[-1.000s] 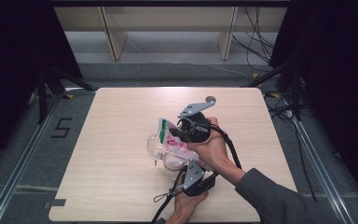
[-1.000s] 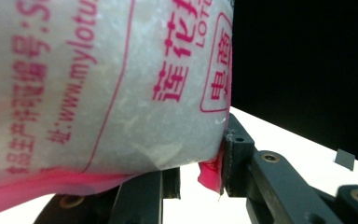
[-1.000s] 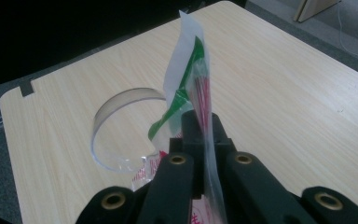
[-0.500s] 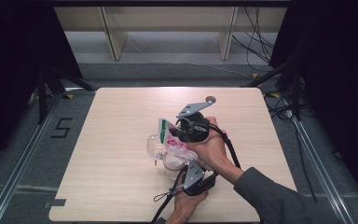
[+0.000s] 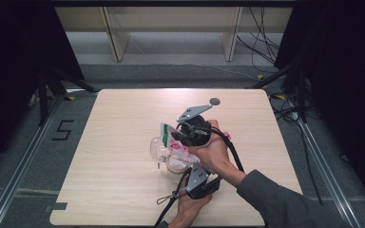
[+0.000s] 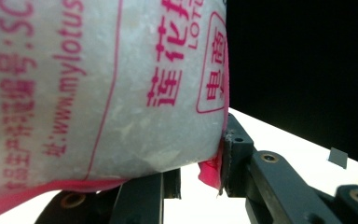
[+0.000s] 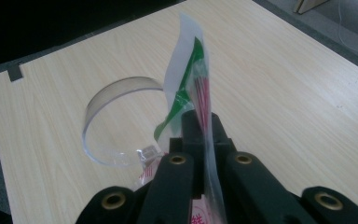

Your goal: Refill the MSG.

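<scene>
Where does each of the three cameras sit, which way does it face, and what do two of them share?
High view: above the person's side, looking forward and down on the table; both forearms, the left gripper and the right gripper show.
Left gripper view: rides on the left gripper, looking along its jaws, which clamp the white bag.
Right gripper view: rides on the right gripper, looking down on the table; its jaws pinch the bag's top edge beside the clear cup.
Shared: high and right gripper views both show bag and cup.
</scene>
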Demonstrator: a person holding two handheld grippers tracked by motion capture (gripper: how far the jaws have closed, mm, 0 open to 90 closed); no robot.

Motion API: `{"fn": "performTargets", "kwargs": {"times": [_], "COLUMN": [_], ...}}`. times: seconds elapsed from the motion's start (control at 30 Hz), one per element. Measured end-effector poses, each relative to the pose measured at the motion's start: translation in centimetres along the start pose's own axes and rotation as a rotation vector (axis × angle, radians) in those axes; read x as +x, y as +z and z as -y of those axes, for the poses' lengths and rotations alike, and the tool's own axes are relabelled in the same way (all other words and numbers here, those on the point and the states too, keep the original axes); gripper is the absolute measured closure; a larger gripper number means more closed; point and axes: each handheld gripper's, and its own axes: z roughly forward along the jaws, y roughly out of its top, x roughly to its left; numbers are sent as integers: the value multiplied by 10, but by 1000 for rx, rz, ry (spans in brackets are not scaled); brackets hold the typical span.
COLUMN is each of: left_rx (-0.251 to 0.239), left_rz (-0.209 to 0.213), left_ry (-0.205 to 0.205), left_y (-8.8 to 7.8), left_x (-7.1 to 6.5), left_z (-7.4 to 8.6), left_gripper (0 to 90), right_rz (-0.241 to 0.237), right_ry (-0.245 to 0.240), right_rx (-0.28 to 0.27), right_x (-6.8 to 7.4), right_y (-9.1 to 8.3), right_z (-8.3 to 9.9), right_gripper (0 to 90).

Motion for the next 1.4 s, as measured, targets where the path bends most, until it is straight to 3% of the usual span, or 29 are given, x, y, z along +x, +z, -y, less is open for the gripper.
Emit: {"fn": "performTargets", "kwargs": {"times": [0.17, 0.53, 0.73, 0.77, 0.8, 0.83, 0.9, 0.93, 0.97, 1.0, 1.1, 1.3, 1.33, 1.37, 1.4], "left_rx": [2, -10, -1, 2, 15, 4, -5, 4, -4, 14, 10, 2, 9, 13, 4], "left_rz": [2, -1, -7, 31, 58, 60, 52, 49, 50, 60, 61, 56, 60, 66, 56], "left_ry": [-4, -13, -44, -38, -86, -65, -60, -85, -63, -86, -93, -96, -92, -91, -91], "left_y": [0, 1, 0, 2, 1, 3, 4, 2, 4, 1, 2, 3, 2, 2, 3], "left_x": [0, -2, -4, -4, -7, -6, -5, -7, -6, -7, -8, -8, -8, -7, -8], "left_z": [0, -1, 0, 0, 1, 0, 0, 1, 0, 0, 0, 1, 1, 0, 1], "left_gripper": [729, 728, 728, 728, 728, 728, 728, 728, 728, 728, 728, 728, 728, 728, 728], "right_rz": [-2, -1, -2, -3, 3, -4, -6, -6, -5, -6, 4, -1, 0, 18, 1], "right_ry": [14, -16, 2, -9, -6, -2, -15, -9, 1, 0, -9, -16, -38, -23, -22], "right_rx": [-13, -18, 6, 14, 9, 13, 10, 11, 13, 13, 9, 26, 27, 32, 30], "right_x": [1, -2, -1, -1, -1, -1, -1, -1, 0, 0, -1, 0, -2, -1, 0], "right_y": [0, -1, 0, 0, 1, 2, 2, 2, 1, 2, 2, 4, 4, 5, 5], "right_z": [1, 1, 1, 1, 1, 1, 1, 1, 1, 1, 1, 1, 1, 1, 1], "right_gripper": [900, 900, 900, 900, 900, 900, 900, 900, 900, 900, 900, 900, 900, 900, 900]}}
